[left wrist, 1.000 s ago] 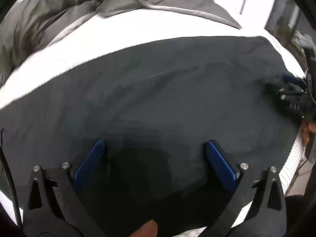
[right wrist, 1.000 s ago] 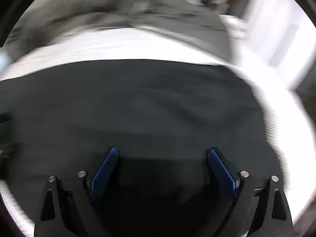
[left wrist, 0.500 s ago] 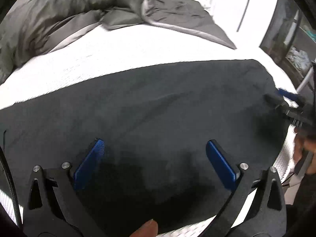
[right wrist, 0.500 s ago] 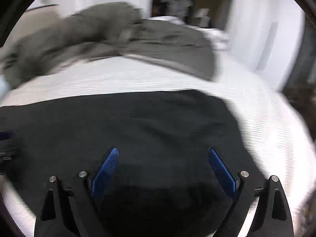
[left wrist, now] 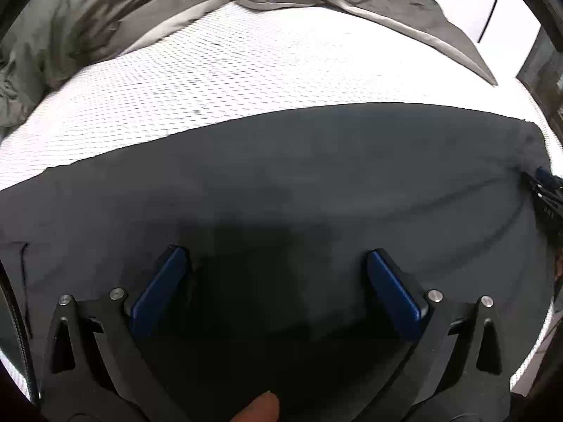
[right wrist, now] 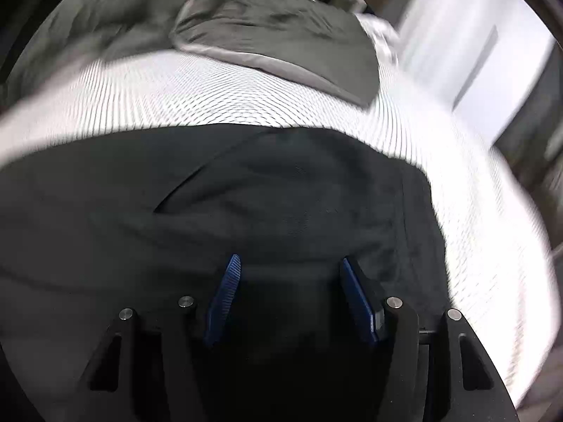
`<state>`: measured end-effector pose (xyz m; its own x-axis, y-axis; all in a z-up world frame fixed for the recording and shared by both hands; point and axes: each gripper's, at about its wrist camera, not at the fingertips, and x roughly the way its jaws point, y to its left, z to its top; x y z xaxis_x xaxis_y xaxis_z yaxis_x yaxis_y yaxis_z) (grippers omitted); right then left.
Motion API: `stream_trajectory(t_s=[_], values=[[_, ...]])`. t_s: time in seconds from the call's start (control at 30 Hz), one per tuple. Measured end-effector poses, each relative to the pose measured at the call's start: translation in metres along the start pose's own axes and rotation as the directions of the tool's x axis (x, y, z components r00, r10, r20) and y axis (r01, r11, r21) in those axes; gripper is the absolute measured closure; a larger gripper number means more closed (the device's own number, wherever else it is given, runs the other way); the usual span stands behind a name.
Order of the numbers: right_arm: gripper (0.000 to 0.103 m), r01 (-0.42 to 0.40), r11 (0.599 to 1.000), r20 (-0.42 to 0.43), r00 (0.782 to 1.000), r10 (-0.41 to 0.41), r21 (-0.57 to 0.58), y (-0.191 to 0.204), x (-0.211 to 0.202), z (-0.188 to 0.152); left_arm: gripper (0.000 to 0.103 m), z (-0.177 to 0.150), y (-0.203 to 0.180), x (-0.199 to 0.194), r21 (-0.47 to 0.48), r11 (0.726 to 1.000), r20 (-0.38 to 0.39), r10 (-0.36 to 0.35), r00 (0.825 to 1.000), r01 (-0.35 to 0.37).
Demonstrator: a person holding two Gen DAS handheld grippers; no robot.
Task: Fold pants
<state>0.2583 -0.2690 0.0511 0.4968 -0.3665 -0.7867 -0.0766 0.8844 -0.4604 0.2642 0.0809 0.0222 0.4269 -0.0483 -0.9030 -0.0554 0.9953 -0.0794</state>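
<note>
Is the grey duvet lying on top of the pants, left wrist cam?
No, the grey duvet is bunched at the far end of the bed, with a strip of bare white mattress between it and the pants.

White mesh-textured mattress (left wrist: 218,81) under a rumpled grey duvet (left wrist: 88,24) (bunched at its far end)

pants (left wrist: 316,176) – dark charcoal, near black, plain. mattress cover (left wrist: 228,81) – white with a fine dotted mesh pattern. duvet (left wrist: 88,17) – olive-grey, lighter grey edge. left gripper (left wrist: 278,270) and right gripper (right wrist: 288,274): black frames, blue pads, right one's ribbed; silver rivets.
</note>
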Motion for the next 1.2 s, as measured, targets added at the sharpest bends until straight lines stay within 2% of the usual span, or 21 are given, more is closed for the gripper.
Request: stream_trajectory(t_s=[0.07, 0.13, 0.17, 0.2, 0.27, 0.3, 0.37, 0.43, 0.5, 0.57, 0.63, 0.7, 0.73, 0.77, 0.8, 0.87, 0.97, 1.0, 1.07, 1.13, 1.2], values=[[0.042, 0.044, 0.998, 0.001, 0.999, -0.044, -0.036, 0.007, -0.005, 0.013, 0.001, 0.002, -0.002, -0.007, 0.007, 1.000, 0.010, -0.006, 1.000, 0.006], [0.042, -0.026, 1.000, 0.001, 1.000, 0.026, 0.006, 0.001, -0.023, 0.011, 0.001, 0.008, -0.006, -0.017, 0.024, 0.999, 0.045, -0.037, 0.998, 0.036], [0.039, -0.084, 0.996, 0.031, 0.996, 0.083, 0.033, 0.006, -0.038, 0.014, 0.001, 0.014, -0.009, -0.023, 0.030, 0.997, 0.075, -0.066, 0.995, 0.064], [0.033, -0.111, 0.993, 0.047, 0.993, 0.109, 0.036, 0.015, -0.048, 0.015, 0.001, 0.019, -0.013, -0.026, 0.035, 0.996, 0.090, -0.090, 0.992, 0.087], [0.027, -0.232, 0.973, 0.070, 0.970, 0.232, -0.013, 0.051, -0.058, 0.029, 0.001, 0.025, -0.021, -0.029, 0.048, 0.991, 0.116, -0.126, 0.985, 0.121], [0.027, -0.303, 0.952, 0.061, 0.950, 0.306, -0.047, 0.077, -0.058, 0.040, 0.001, 0.028, -0.027, -0.026, 0.059, 0.991, 0.121, -0.124, 0.985, 0.118], [0.027, -0.373, 0.922, 0.035, 0.925, 0.378, -0.100, 0.122, -0.050, 0.060, 0.001, 0.034, -0.033, -0.022, 0.062, 0.997, 0.154, -0.050, 0.987, 0.041], [0.027, -0.378, 0.917, 0.005, 0.924, 0.382, -0.126, 0.150, -0.045, 0.064, 0.001, 0.038, -0.036, -0.013, 0.071, 0.997, 0.139, 0.002, 0.990, -0.012], [0.027, -0.328, 0.928, -0.036, 0.944, 0.327, -0.176, 0.158, -0.025, 0.068, 0.001, 0.039, -0.033, -0.002, 0.080, 0.997, 0.099, 0.013, 0.995, -0.021], [0.027, -0.218, 0.955, -0.009, 0.975, 0.220, -0.202, 0.136, -0.013, 0.072, 0.001, 0.038, -0.020, 0.013, 0.047, 0.997, 0.056, 0.062, 0.996, -0.065], [0.027, -0.052, 0.984, -0.007, 0.999, 0.051, -0.171, 0.094, 0.001, 0.069, 0.001, 0.038, -0.004, 0.021, -0.001, 1.000, 0.045, 0.026, 0.999, -0.026], [0.027, 0.134, 0.984, -0.031, 0.990, -0.138, -0.115, 0.035, 0.022, 0.065, 0.001, 0.036, 0.002, 0.020, -0.013, 0.999, 0.048, 0.035, 0.998, -0.035], [0.028, 0.161, 0.985, -0.058, 0.985, -0.165, -0.066, 0.009, 0.035, 0.065, 0.001, 0.035, 0.005, 0.020, -0.021, 0.999, 0.048, 0.044, 0.998, -0.043], [0.028, 0.161, 0.987, -0.097, 0.982, -0.163, -0.027, -0.009, 0.045, 0.065, 0.001, 0.036, 0.008, 0.020, -0.035, 0.999, 0.044, 0.036, 0.998, -0.034], [0.028, 0.111, 0.994, -0.127, 0.986, -0.107, 0.025, -0.028, 0.054, 0.065, 0.001, 0.036, 0.008, 0.019, -0.044, 0.999, 0.042, 0.031, 0.999, -0.029], [0.030, 0.026, 0.997, -0.120, 0.993, -0.017, 0.074, -0.043, 0.047, 0.068, 0.002, 0.035, 0.005, 0.015, -0.044, 0.998, 0.043, 0.038, 0.998, -0.036], [0.033, 0.044, 0.999, -0.042, 0.998, -0.043, 0.015, -0.043, 0.008, 0.073, 0.010, 0.038, -0.004, 0.001, -0.038, 0.999, 0.057, 0.016, 0.998, -0.014], [0.033, 0.019, 0.999, -0.006, 1.000, -0.019, 0.046, -0.051, -0.006, 0.072, 0.010, 0.038, -0.011, -0.008, -0.026, 1.000, 0.074, -0.012, 0.997, 0.014], [0.032, -0.094, 0.985, 0.051, 0.995, 0.088, 0.142, -0.062, -0.040, 0.060, 0.010, 0.030, -0.028, -0.033, 0.023, 0.995, 0.122, -0.094, 0.988, 0.092], [0.032, -0.141, 0.968, 0.067, 0.989, 0.130, 0.207, -0.065, -0.059, 0.038, 0.008, 0.022, -0.052, -0.048, 0.075, 0.986, 0.137, -0.156, 0.978, 0.147], [0.032, -0.180, 0.944, 0.062, 0.984, 0.169, 0.275, -0.053, -0.068, 0.015, 0.005, 0.017, -0.077, -0.050, 0.129, 0.968, 0.114, -0.232, 0.966, 0.217]])
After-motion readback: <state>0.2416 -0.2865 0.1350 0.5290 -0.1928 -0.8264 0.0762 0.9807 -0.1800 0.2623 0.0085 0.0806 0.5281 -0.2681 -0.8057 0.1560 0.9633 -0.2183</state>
